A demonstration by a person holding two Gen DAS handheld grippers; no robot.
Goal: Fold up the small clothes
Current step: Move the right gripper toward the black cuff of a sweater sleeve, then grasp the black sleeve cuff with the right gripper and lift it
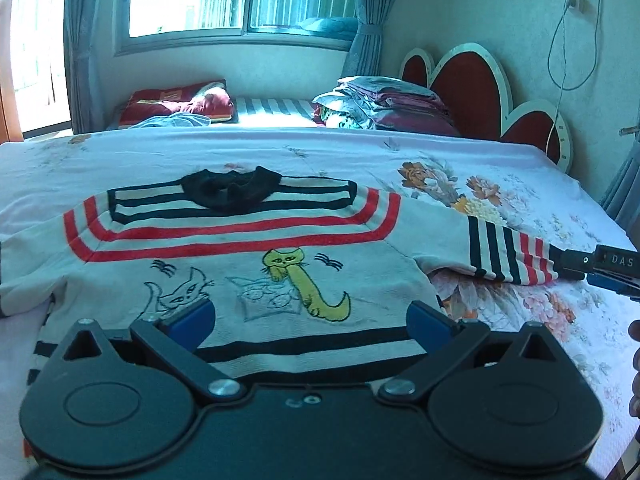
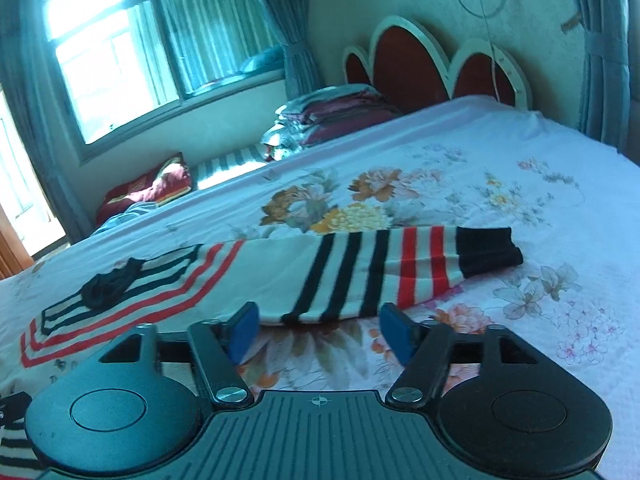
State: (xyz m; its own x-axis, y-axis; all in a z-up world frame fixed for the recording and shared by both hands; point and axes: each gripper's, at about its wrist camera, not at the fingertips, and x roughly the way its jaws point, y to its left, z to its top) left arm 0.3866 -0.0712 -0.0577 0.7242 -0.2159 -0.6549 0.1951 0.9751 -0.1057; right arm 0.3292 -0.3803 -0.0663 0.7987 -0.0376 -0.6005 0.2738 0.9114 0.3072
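Currently both grippers are empty, nothing between the pads. Left gripper (image 1: 310, 320): jaws wide, hanging low over the sweater's (image 1: 256, 280) bottom hem, straddling the cat print; contact with the cloth can't be confirmed. Right gripper (image 2: 318, 328): jaws moderately apart, fingertips just short of the right sleeve (image 2: 384, 268), lined up near the black-stripe section, not touching it from what shows.

Sweater lies flat, face up, on the floral bedsheet (image 2: 500, 184), collar (image 1: 232, 190) toward the far edge of the bed, right sleeve stretched out sideways toward the headboard (image 2: 416, 64) end, cuff (image 2: 488, 252) outermost.

Step, as I judge it: start of the fold, sleeve not yet brought in. Next move calls for the right jaws to drop onto the sleeve, pinch a single layer plus nothing of the sheet, then carry it across the chest; left pins or lifts the hem. Risk: snagging the sheet.
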